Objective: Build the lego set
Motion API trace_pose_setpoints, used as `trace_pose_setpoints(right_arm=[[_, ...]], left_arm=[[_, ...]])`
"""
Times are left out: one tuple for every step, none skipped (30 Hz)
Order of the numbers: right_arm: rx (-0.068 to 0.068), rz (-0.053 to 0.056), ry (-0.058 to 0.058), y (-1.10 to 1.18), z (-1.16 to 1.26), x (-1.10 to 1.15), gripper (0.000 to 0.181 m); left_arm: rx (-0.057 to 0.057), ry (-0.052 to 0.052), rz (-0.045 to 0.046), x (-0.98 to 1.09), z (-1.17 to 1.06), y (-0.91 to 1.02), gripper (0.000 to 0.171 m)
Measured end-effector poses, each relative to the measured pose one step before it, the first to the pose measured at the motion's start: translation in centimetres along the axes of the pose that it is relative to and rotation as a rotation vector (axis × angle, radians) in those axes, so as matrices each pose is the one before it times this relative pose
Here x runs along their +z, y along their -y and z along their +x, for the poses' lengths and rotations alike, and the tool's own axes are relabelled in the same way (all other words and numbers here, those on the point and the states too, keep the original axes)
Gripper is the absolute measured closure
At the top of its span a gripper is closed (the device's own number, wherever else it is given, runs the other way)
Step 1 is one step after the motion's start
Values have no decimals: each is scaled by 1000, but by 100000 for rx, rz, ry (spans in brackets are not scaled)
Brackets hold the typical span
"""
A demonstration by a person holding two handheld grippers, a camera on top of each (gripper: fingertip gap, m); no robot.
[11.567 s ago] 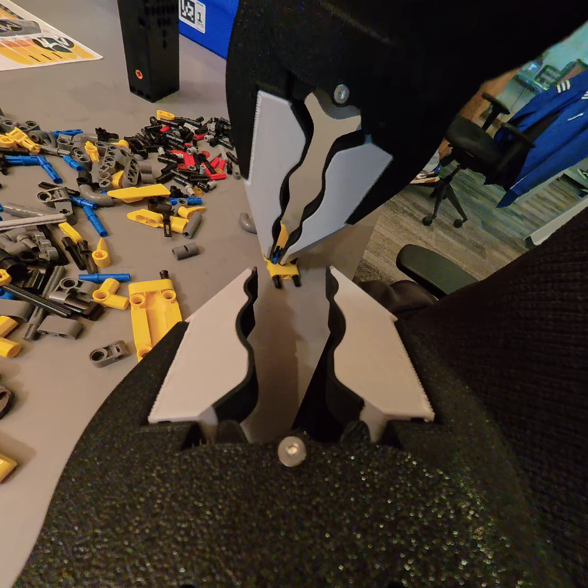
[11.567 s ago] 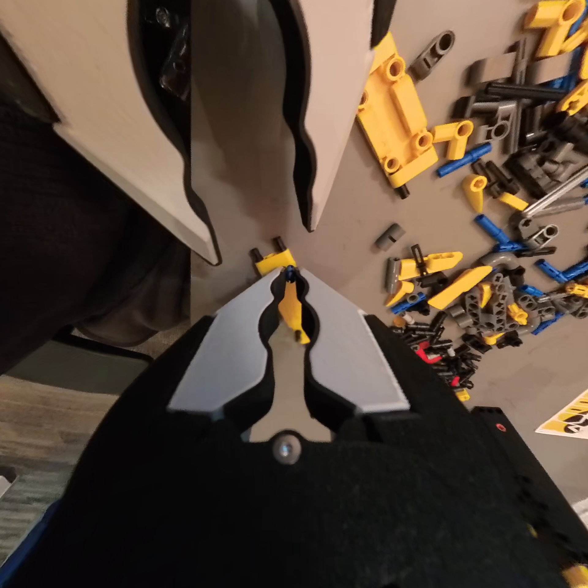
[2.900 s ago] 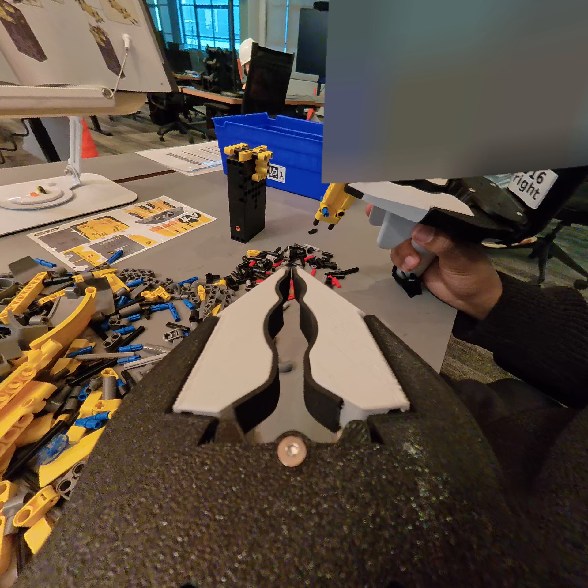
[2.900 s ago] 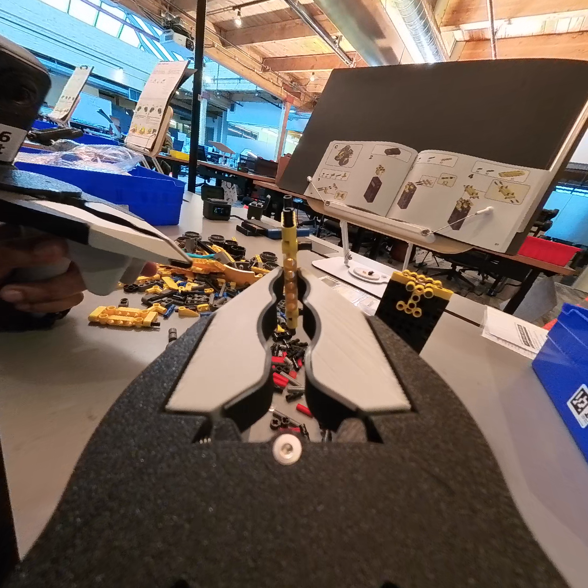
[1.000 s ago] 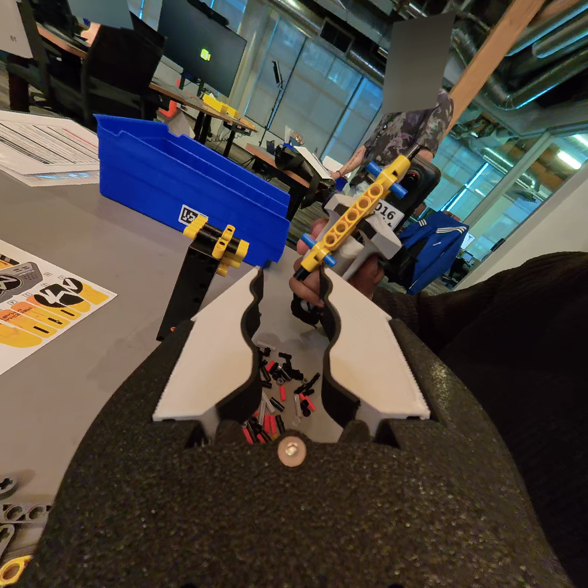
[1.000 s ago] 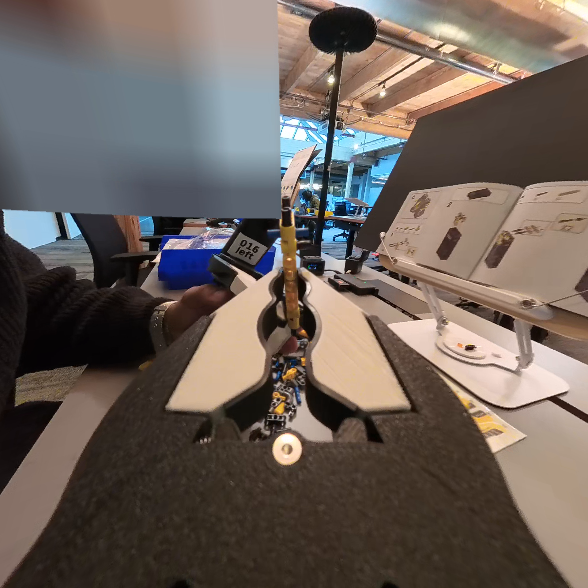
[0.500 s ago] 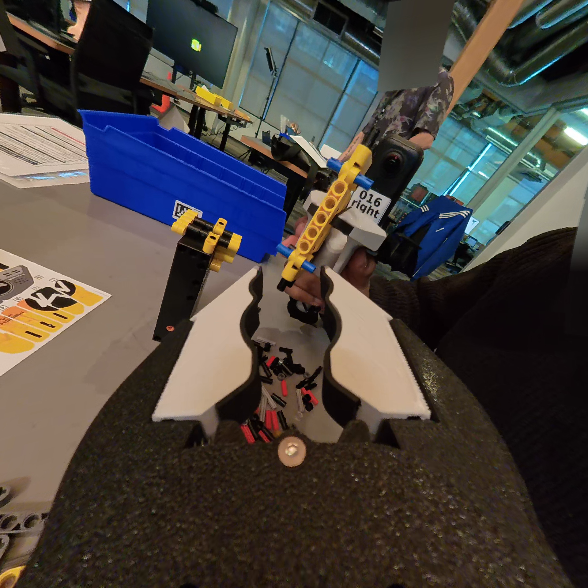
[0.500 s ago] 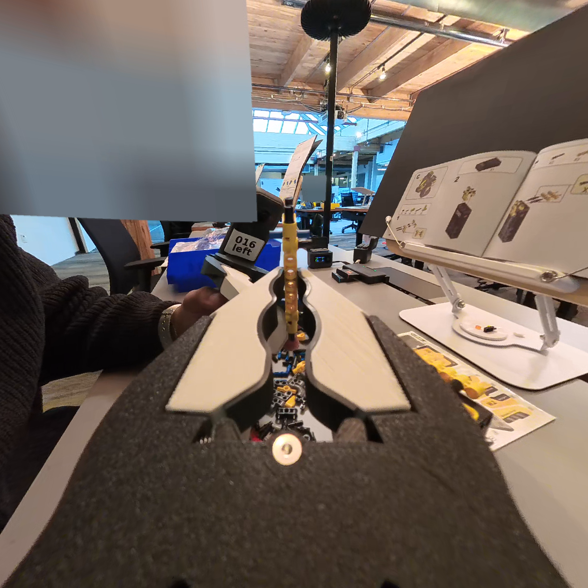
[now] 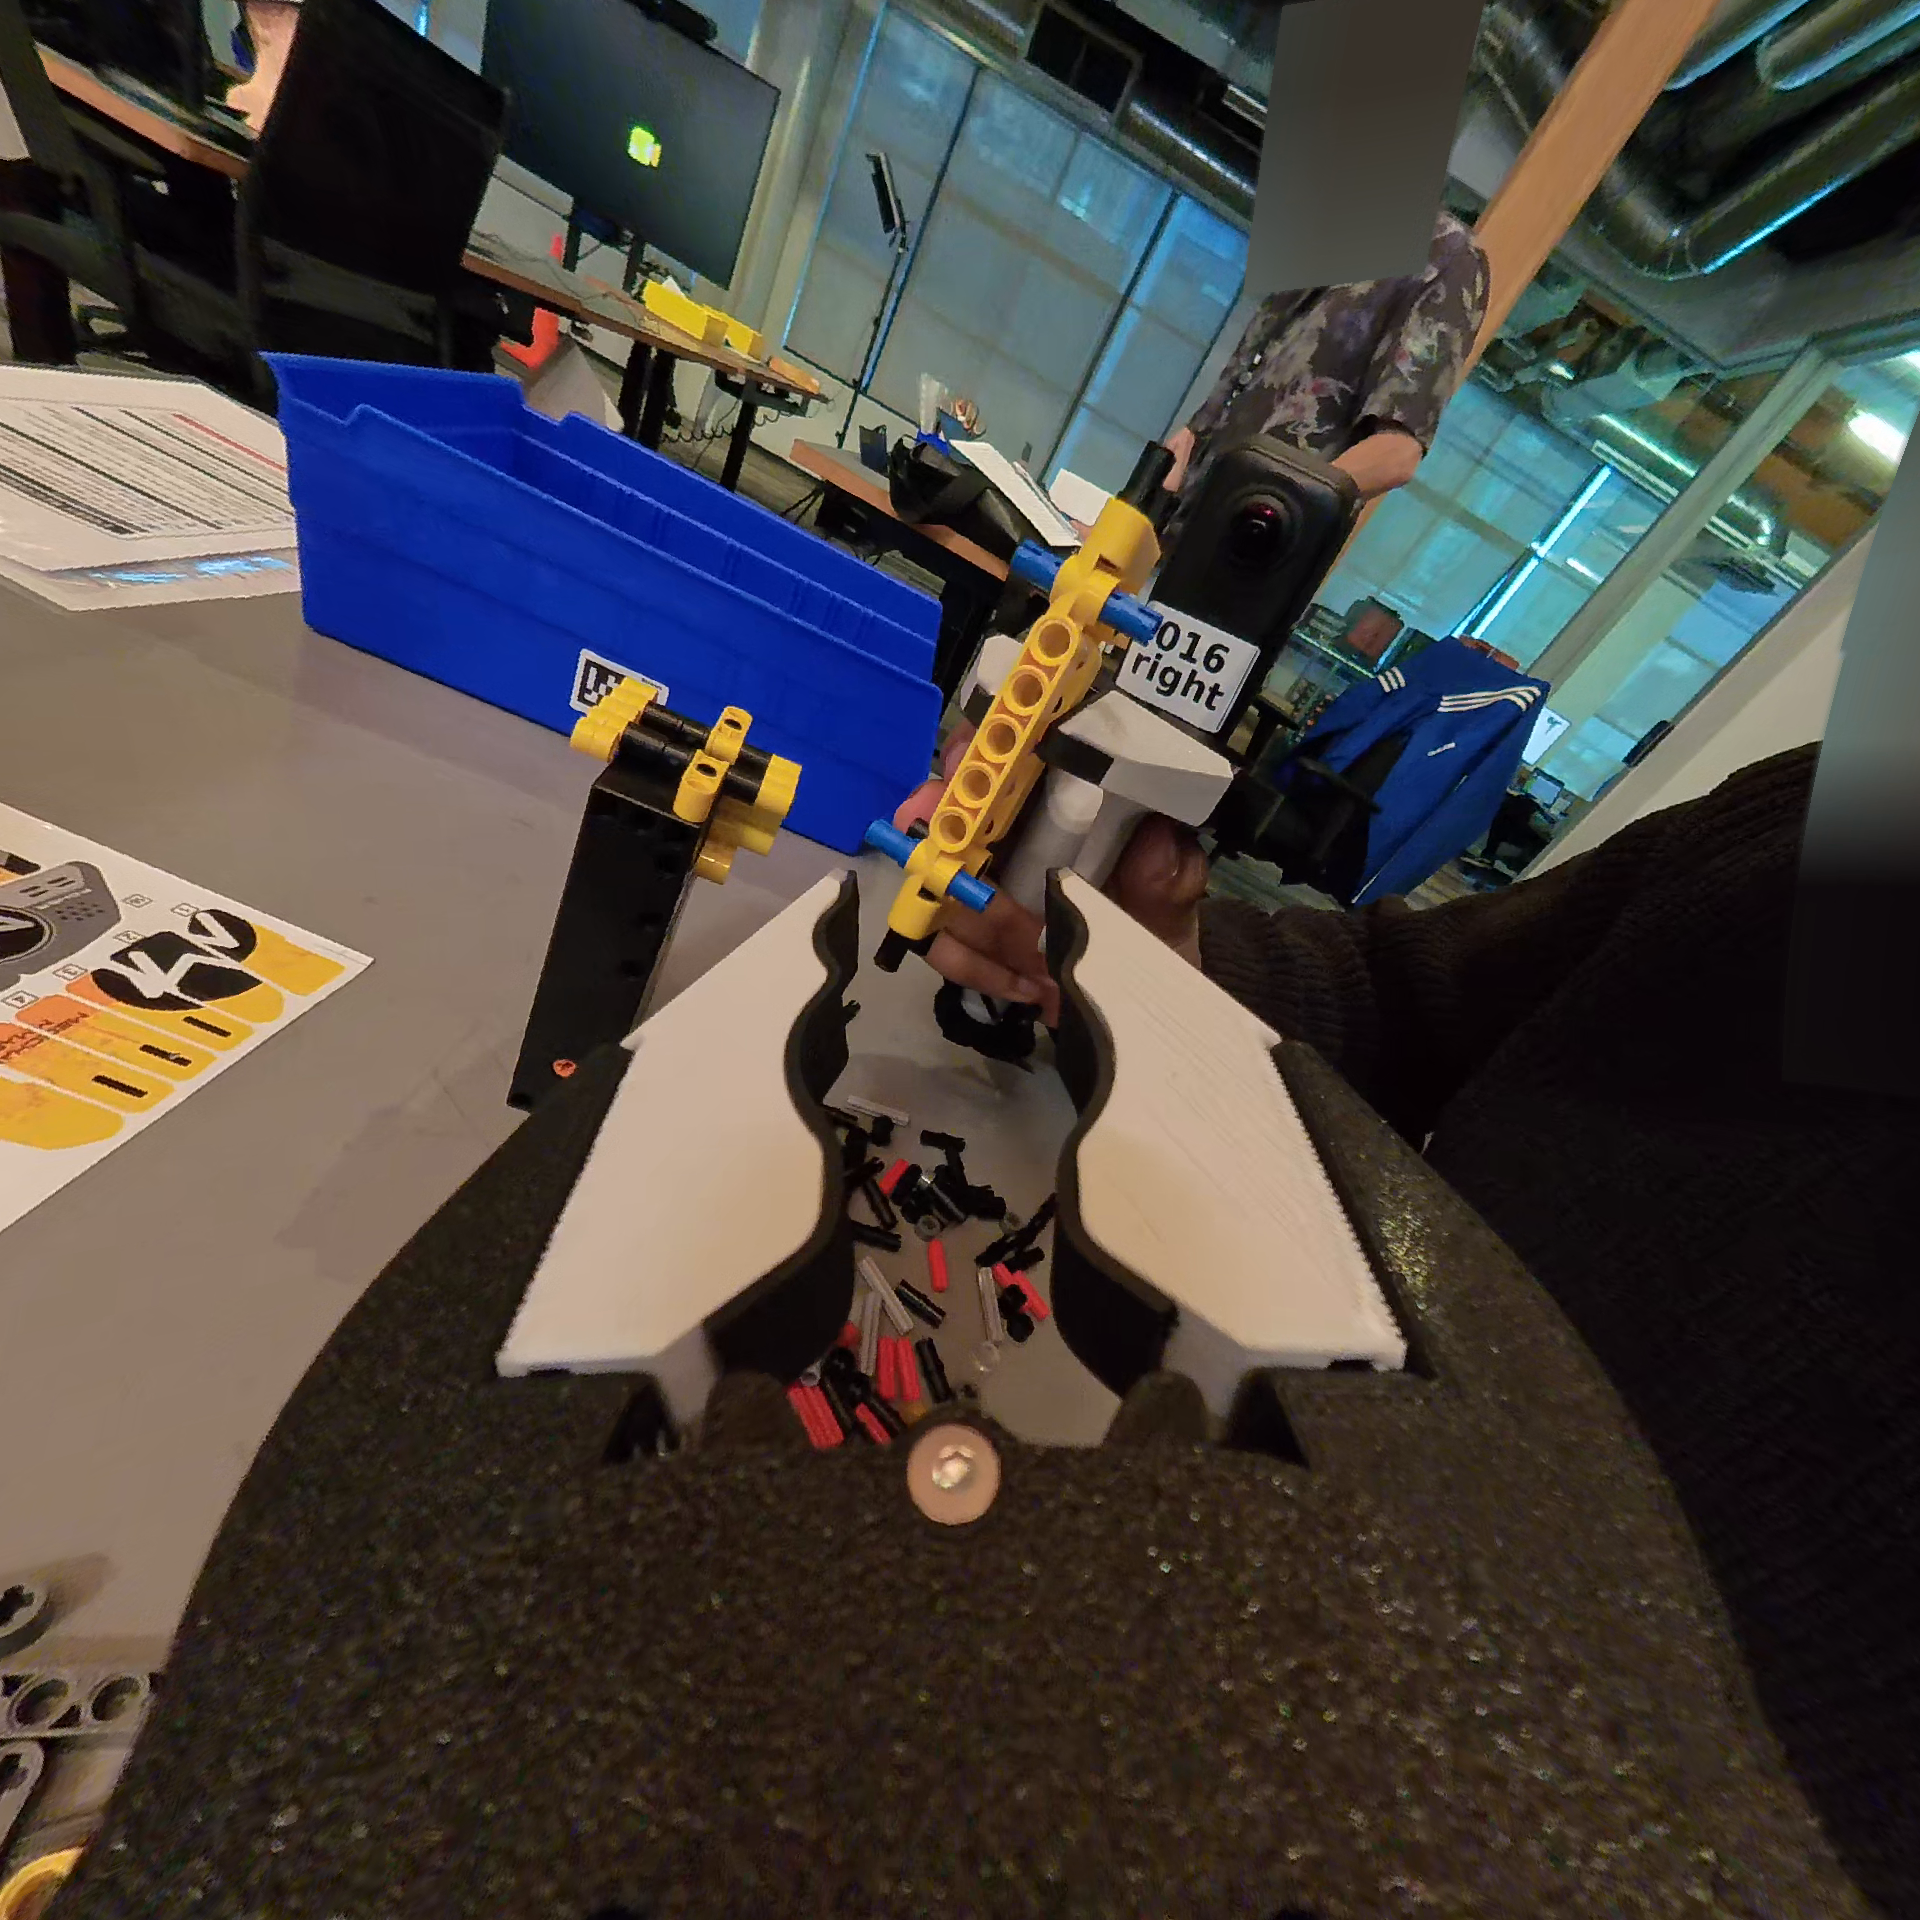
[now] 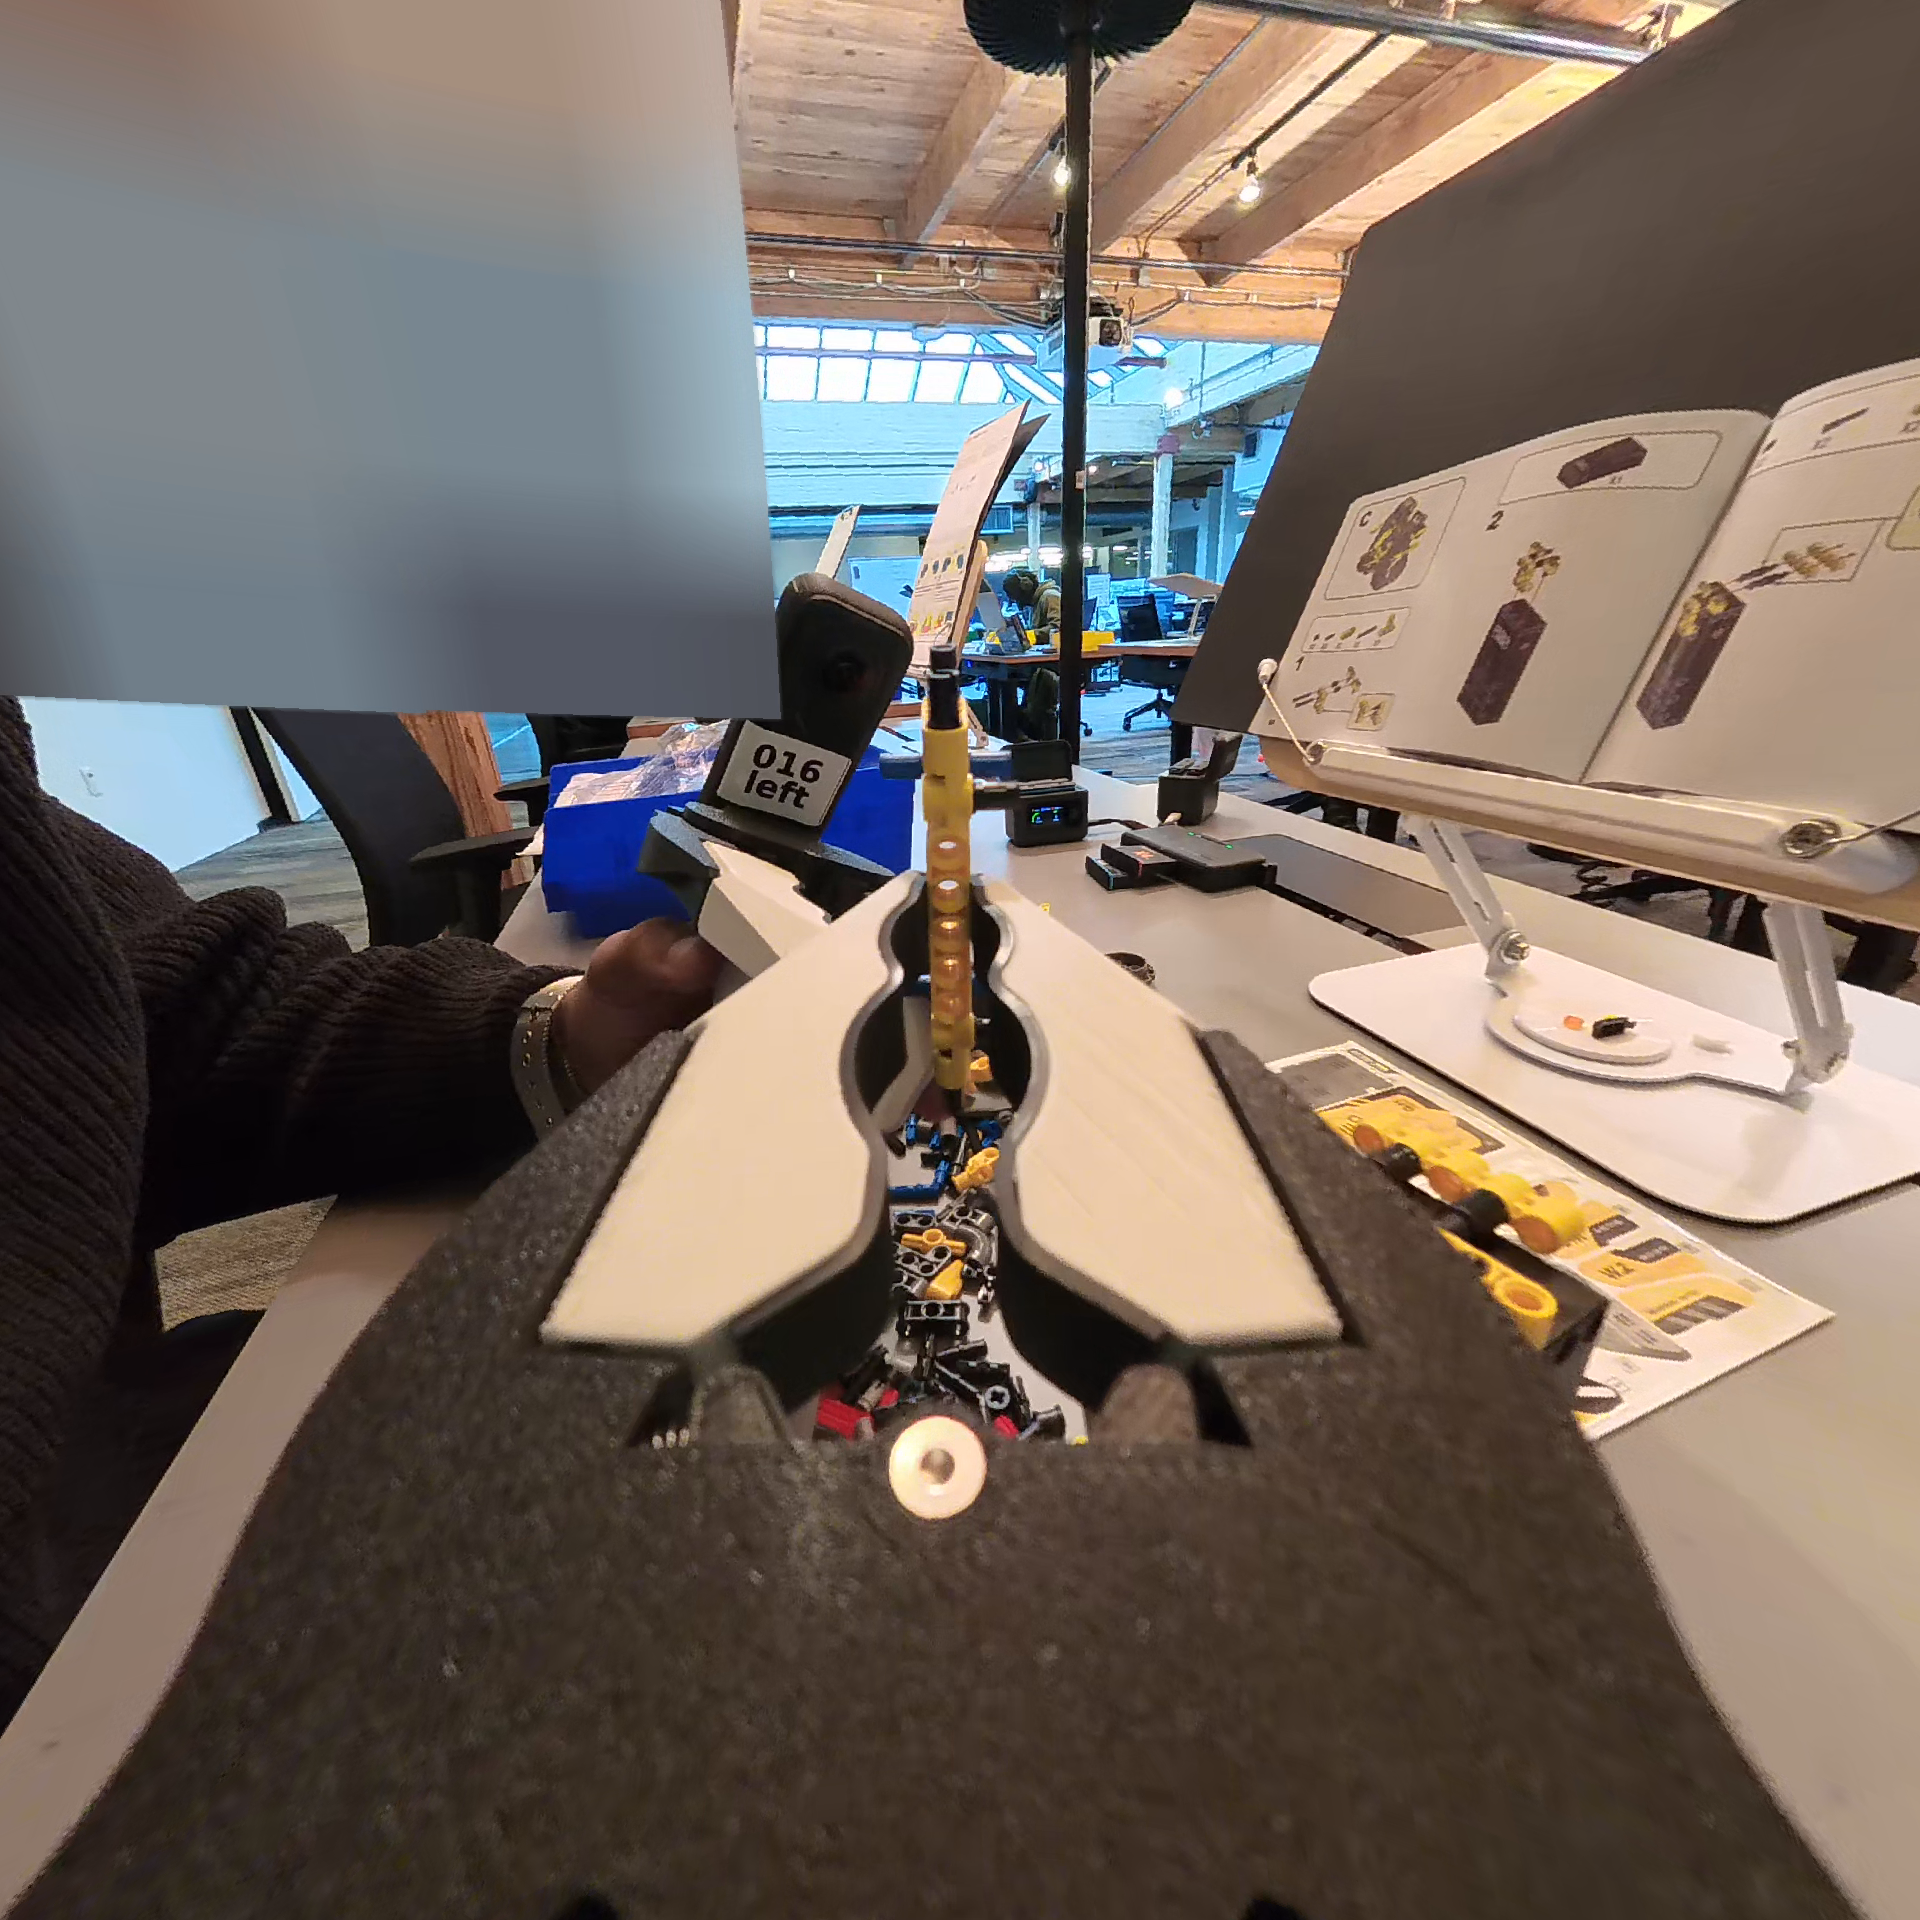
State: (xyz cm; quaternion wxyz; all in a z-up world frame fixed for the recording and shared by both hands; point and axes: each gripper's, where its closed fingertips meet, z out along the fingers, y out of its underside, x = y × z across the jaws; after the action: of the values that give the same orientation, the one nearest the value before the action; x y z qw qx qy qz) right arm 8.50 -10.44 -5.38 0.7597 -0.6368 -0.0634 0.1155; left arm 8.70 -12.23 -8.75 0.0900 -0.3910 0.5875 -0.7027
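Observation:
My right gripper (image 10: 948, 904) is shut on a long yellow beam (image 10: 948, 935) with holes, blue pins and a black pin at its top, and holds it upright above the table. In the left wrist view the beam (image 9: 1003, 738) leans in the right gripper (image 9: 1049, 764), with its lower end just beyond my left fingertips. My left gripper (image 9: 951, 899) is open and empty over small black and red pins (image 9: 925, 1247). It also shows in the right wrist view (image 10: 748, 920), held by a hand. A black tower (image 9: 623, 935) topped with yellow parts (image 9: 691, 774) stands to the left.
A blue bin (image 9: 582, 582) stands behind the tower. A printed sticker sheet (image 9: 125, 997) lies at the left. An open instruction booklet (image 10: 1558, 644) rests on a white stand (image 10: 1558, 1081). Loose parts (image 10: 945, 1247) lie under the right gripper. A person stands in the background (image 9: 1340, 384). Only a small space, under 4 cm, lies between the two pairs of fingers.
The right gripper has brought the beam left and closer, so its lower end is now by my left fingertips. The left gripper stays open, as it was a second ago.

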Motion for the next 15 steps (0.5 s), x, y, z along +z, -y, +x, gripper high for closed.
trace_pose_setpoints(right_arm=[[92,-108,10,-26,5,-2,174],[41,-114,13,-28,11,7,174],[16,-87,15,-24,0,2,174],[7,-78,13,-11,10,2,174],[-2,-94,4,-13,0,-7,174],[-4,-104,4,-16,2,2,174],[12,-101,-3,-13,9,-10,174],[55,-136,-18,-19,21,-5,174],[84,-148,-22,-21,9,-3,174],[84,-86,4,-12,15,-1,174],[90,-56,31,-7,-1,-6,174],[94,-78,49,-19,6,-12,174],[76,-123,43,-16,-2,-11,174],[75,-116,18,-25,2,-12,174],[156,-67,47,-20,-5,1,174]], left_arm=[[26,-28,67,-3,-8,3,136],[40,-6,31,-5,-8,7,136],[71,-20,98,-7,-1,13,136],[55,-16,67,-2,5,6,136],[46,-30,10,2,14,-5,136],[72,-17,-43,-3,-3,-6,136],[90,84,-84,2,-17,-24,136],[91,133,-53,10,-30,-16,136],[59,103,-21,-2,-23,-12,136],[5,54,-24,5,-24,-18,136],[-33,-3,-24,4,-21,-3,136],[-33,13,27,2,-8,-14,136],[-17,62,-7,5,-31,0,136],[-22,96,-29,-11,-39,-13,136],[-80,101,-34,3,-41,-22,136]])
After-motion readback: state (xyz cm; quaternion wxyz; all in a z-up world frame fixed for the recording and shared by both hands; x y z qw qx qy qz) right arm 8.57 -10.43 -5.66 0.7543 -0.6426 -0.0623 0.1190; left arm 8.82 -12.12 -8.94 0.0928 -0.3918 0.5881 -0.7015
